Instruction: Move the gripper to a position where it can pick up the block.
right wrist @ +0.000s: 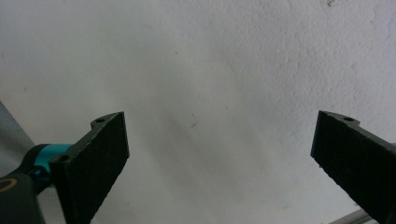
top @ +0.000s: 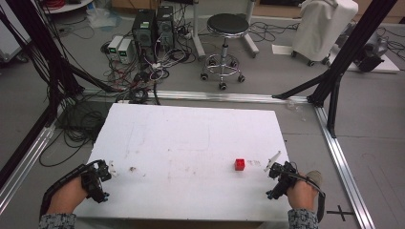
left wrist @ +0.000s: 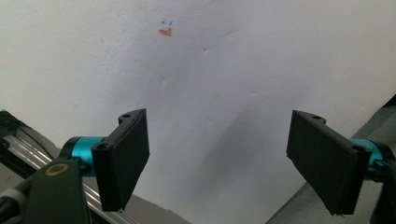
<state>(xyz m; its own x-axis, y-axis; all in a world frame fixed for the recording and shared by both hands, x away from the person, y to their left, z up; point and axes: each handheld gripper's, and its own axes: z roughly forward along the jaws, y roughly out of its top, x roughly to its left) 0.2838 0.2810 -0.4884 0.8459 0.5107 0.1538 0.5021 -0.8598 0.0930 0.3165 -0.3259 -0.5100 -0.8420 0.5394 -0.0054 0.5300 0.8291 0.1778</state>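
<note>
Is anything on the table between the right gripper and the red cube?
Nothing visible. The red cube sits alone on the white table, with only bare surface between it and the right gripper, whose jaws are spread wide.

A grey floor (top: 267,86) spreads around a white table (top: 191,138) whose top is scuffed and faintly stained. Beyond its far edge a round black stool (top: 228,24) stands on a chrome wheeled base. To the left of the stool, two dark computer towers (top: 153,26) sit among a tangle of cables (top: 138,71), with two small boxes showing green lights just beside them. A white covered cart (top: 322,26) stands at the far right. Black frame posts (top: 344,52) slant down to aluminium rails (top: 344,162) on the floor.
</note>
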